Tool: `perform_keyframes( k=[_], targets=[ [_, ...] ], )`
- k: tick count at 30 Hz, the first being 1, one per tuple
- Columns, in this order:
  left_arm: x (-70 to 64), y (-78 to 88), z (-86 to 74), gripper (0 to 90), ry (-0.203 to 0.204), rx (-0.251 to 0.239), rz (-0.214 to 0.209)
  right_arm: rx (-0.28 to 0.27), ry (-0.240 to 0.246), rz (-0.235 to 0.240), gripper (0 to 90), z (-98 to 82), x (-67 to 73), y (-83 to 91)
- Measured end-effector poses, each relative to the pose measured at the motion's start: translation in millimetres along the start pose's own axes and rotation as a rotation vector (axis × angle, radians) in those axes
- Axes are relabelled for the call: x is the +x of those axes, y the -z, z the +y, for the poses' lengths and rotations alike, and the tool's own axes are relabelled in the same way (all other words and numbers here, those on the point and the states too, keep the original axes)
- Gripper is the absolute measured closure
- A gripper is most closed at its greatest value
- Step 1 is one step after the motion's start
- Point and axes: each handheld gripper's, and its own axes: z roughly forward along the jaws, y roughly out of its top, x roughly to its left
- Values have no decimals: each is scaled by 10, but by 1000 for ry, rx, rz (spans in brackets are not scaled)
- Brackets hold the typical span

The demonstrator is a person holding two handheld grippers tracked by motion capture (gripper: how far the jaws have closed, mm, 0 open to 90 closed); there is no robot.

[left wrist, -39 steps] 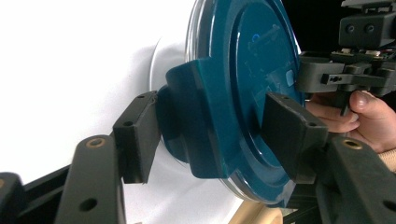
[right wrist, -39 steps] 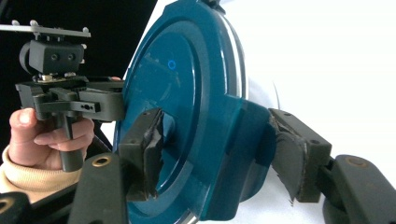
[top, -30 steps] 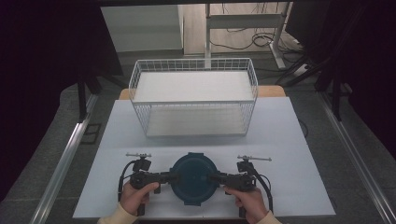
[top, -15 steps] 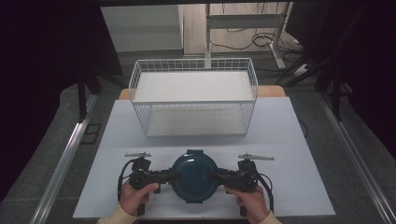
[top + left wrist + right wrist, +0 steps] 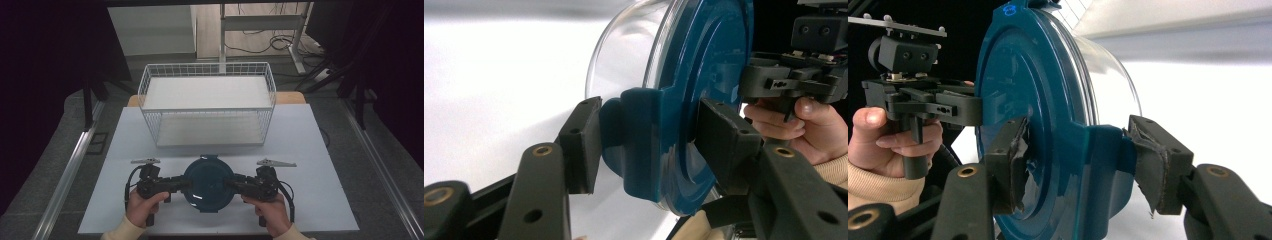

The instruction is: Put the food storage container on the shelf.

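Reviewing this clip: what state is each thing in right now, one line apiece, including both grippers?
Round container: clear bowl with its blue lid on, gripped at opposite sides, one gripper on each.
Blue lid: seated on the bowl, side tabs between the jaws.
Left gripper: shut on the lid's side tab.
Right gripper: shut on the opposite tab.
Wire basket: upright behind the container, nothing in it.

Bright tabletop, dark surroundings; close-ups perhaps slightly soft, glare on white background
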Motion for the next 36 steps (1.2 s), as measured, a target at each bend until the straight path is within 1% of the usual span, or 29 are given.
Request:
perform_keyframes(
  k=[5, 10, 11, 15, 16, 17, 18, 19, 21, 22, 23, 24, 25, 26, 31, 32, 33, 34, 35, 36],
  targets=[
    [-49, 38, 100, 458, -28, -5, -1, -9, 38, 1, 432, 86, 39, 29],
    [-66, 59, 177, 459, -35, -10, -6, -12, 54, 3, 432, 174, 52, 45],
    [-78, 84, 221, 460, -39, -18, -7, -14, 62, 3, 432, 238, 73, 48],
    [-118, 156, 312, 460, -52, -39, -7, -21, 81, 2, 432, 357, 134, 57],
    [-118, 156, 312, 460, -52, -39, -7, -21, 81, 2, 432, 357, 134, 57],
    [-134, 189, 358, 460, -58, -48, -11, -23, 92, 0, 433, 431, 180, 67],
    [-134, 189, 358, 460, -58, -48, -11, -23, 92, 0, 433, 431, 180, 67],
    [-154, 218, 406, 460, -58, -55, -14, -25, 106, -2, 432, 500, 215, 78],
    [-181, 246, 462, 460, -64, -64, -15, -28, 116, -2, 433, 560, 243, 89],
    [-181, 246, 462, 460, -64, -64, -15, -28, 116, -2, 433, 560, 243, 89],
    [-206, 265, 501, 460, -68, -68, -12, -34, 123, -2, 432, 635, 275, 106],
    [-239, 291, 559, 460, -81, -71, -9, -36, 126, 0, 432, 660, 284, 113],
    [-239, 291, 559, 460, -81, -71, -9, -36, 126, 0, 432, 660, 284, 113],
    [-281, 317, 629, 460, -90, -74, -5, -44, 134, 3, 433, 734, 308, 138],
    [-377, 363, 794, 460, -109, -85, 3, -62, 147, 6, 432, 876, 349, 187],
    [-377, 363, 794, 460, -109, -85, 3, -62, 147, 6, 432, 876, 349, 187],
    [-407, 381, 854, 459, -118, -87, 5, -68, 152, 7, 432, 941, 369, 210],
    [-407, 381, 854, 460, -118, -87, 5, -68, 152, 7, 432, 941, 369, 210],
    [-424, 391, 888, 459, -121, -89, 3, -71, 164, 3, 433, 1001, 388, 233],
    [-447, 407, 934, 459, -127, -90, -1, -73, 168, 3, 432, 1023, 398, 242]
  ],
)
